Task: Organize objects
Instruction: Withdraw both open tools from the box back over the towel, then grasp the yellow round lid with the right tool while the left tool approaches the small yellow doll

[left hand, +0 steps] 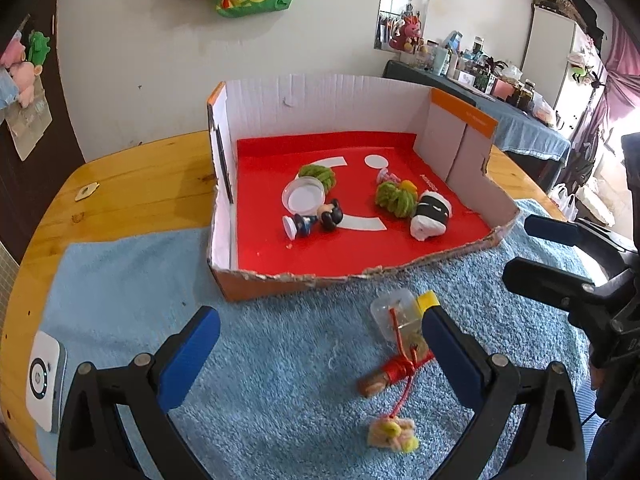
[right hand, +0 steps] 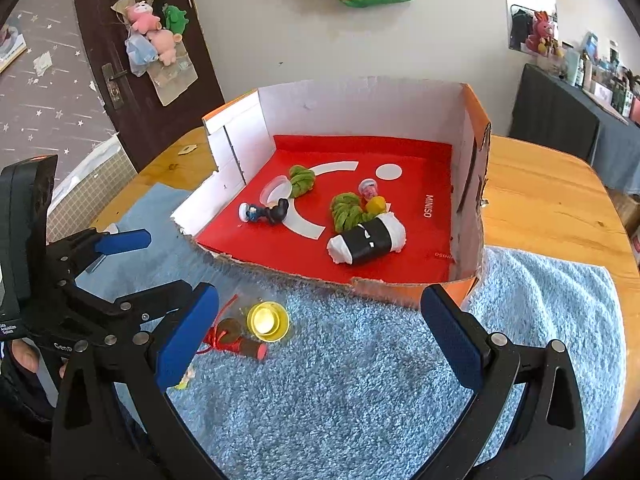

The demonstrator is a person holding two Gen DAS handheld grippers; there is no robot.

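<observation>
A small clear bottle (left hand: 396, 316) with a yellow end, a cork and a red cord lies on the blue towel (left hand: 260, 320) in front of the cardboard box (left hand: 320, 96). Its tassel charm (left hand: 394, 434) trails toward me. My left gripper (left hand: 320, 346) is open over the towel, its right finger beside the bottle. In the right wrist view the bottle (right hand: 266, 322) lies by the left finger of my open right gripper (right hand: 320, 332). The red-lined box (right hand: 360, 104) holds a toy figure (left hand: 316, 220), a clear lid (left hand: 303, 198), green yarn bundles (left hand: 394, 198) and a black-and-white roll (left hand: 432, 216).
The towel covers the near part of a round wooden table (left hand: 140, 184). A white device (left hand: 44, 376) lies at the towel's left edge. The box's front wall is torn low. A wall and a dark door stand behind the table; a cluttered counter sits far right.
</observation>
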